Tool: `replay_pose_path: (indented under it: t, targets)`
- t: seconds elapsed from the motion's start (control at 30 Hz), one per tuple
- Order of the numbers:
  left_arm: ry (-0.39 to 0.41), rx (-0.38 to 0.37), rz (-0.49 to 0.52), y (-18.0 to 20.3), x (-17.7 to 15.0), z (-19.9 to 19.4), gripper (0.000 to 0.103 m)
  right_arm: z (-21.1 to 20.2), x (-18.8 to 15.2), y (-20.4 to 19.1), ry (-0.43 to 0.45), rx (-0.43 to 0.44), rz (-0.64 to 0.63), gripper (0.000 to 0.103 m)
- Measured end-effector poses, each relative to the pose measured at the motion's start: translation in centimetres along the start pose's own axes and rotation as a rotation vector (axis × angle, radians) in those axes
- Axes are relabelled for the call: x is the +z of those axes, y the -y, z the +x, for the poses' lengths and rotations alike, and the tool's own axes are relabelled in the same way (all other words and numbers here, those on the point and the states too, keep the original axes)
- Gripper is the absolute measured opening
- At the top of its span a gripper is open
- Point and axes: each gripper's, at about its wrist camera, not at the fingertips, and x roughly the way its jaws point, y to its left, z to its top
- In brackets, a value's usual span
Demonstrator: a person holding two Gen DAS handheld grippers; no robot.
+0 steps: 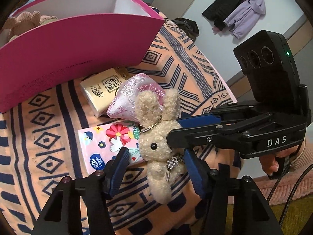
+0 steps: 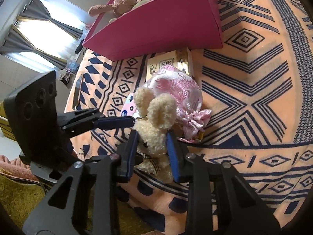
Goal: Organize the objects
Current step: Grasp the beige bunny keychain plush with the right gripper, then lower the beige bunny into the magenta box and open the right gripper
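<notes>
Scene: bed or table covered w/ a peach blanket (image 2: 254,62) carrying a dark blue geometric pattern.

Task item: cream plush bunny (image 1: 156,146) w/ a ball-chain loop and a checked bow at the neck. It lies on the blanket, ears toward the pink box (image 1: 78,45), body toward the near edge.

Right gripper (image 2: 151,145): both blue pads press into the bunny's body just below the head, one per side. Fingers are clenched on the bunny; plush bulges slightly between the pads.

Left gripper (image 1: 154,172): fingers straddle the bunny's lower body. The R pad lies against the plush at the bow; the L pad stands apart from it, over the corner of the tissue pack. Grip not closed on the toy; jaws partly spread.

In the left wrist view, the right gripper's fingers come in from the R side, tips at the bunny's cheek. A hand (image 1: 273,160) shows on its handle.

Adjacent items:
- Pink floral tissue pack (image 1: 105,146): flat on the blanket, just beside the bunny, partly under its head.
- Pink satin pouch (image 1: 133,98): touching the bunny's ears, behind them.
- Cream tissue pack (image 1: 101,92): between pouch and box.
- Pink box: open top, white interior; a brown knitted toy (image 2: 117,4) sits inside.

Bkgd: jackets (image 1: 240,11) on a wall rack; curtained window (image 2: 39,29).
</notes>
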Motion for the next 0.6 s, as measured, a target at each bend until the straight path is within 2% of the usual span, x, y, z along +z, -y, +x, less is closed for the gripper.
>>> replay_pose_path:
  t: [0.13,0.27,0.4,0.6]
  targets:
    - [0.002,-0.030,-0.003,0.0,0.0,-0.2,0.051,0.0,0.2,-0.3,0.003,0.008,-0.003,0.031]
    - [-0.012,-0.036,-0.004,0.0,0.0,0.2,0.051,1.1,0.3,-0.6,-0.025,-0.009,-0.009,0.039]
    - [-0.005,-0.049,-0.014,0.0,0.2,-0.3,0.050,0.9,0.4,-1.0,-0.014,-0.007,-0.024,0.036]
    - [0.082,-0.065,0.019,0.7,1.8,-3.7,0.051,-1.6,1.7,-2.7,0.039,0.007,-0.060,0.034]
